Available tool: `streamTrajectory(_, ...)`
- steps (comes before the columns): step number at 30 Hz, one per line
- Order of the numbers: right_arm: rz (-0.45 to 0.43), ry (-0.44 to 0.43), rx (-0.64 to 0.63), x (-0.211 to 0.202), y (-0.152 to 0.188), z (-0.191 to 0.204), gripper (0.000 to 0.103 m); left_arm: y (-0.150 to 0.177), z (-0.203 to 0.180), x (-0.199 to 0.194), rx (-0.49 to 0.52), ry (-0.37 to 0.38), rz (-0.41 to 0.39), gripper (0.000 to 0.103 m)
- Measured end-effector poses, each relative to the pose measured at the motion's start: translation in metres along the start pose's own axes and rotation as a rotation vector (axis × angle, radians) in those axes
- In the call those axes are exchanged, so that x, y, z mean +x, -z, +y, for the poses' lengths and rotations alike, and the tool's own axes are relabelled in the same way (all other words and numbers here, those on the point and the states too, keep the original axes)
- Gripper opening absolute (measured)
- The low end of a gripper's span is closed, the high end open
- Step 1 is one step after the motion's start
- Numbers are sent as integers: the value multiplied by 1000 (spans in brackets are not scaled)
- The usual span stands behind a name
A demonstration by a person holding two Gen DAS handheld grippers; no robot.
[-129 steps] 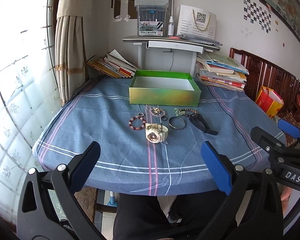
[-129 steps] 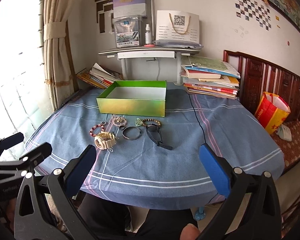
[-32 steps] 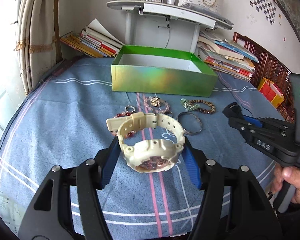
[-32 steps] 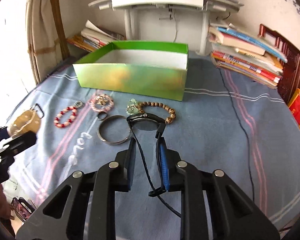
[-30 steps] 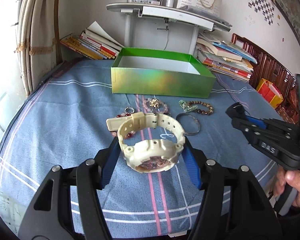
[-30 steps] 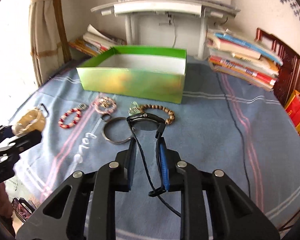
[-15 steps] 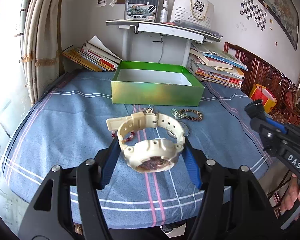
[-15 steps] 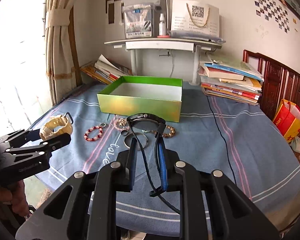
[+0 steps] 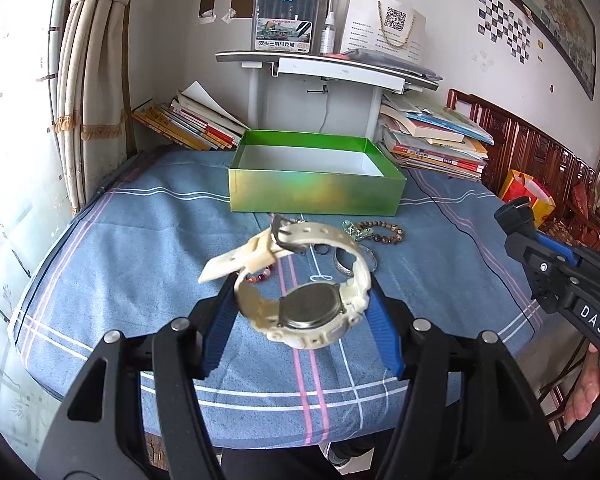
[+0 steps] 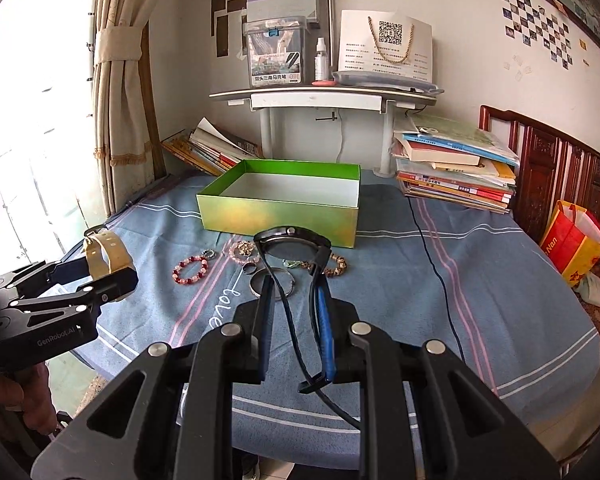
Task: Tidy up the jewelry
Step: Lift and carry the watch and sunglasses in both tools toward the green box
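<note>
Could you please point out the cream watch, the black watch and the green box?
cream watch (image 9: 312, 308), left wrist view, on its metal case back.
black watch (image 10: 290, 242), right wrist view, on its round face.
green box (image 10: 276, 216), right wrist view, on its front wall.

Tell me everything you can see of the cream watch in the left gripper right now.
The cream watch looks like a chunky plastic or resin sports model. It is clamped at its case between the blue fingers of the left gripper, lifted off the blue cloth. Its dull metal case back faces the camera, so the dial is hidden. The strap is buckled into a loop with a dark buckle, its free tail sticking out to the left.
</note>
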State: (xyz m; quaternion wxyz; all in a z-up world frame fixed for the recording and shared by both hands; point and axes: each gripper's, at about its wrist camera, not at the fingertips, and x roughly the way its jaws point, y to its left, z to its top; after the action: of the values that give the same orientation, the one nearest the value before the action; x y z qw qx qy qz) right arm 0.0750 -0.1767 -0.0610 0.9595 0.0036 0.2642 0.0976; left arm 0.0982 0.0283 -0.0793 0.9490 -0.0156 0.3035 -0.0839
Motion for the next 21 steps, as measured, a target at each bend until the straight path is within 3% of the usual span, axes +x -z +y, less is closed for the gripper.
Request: streamTrajectory(21,11,-4,18,8,2,-7,21,1,-5,6,15,-2,6,60)
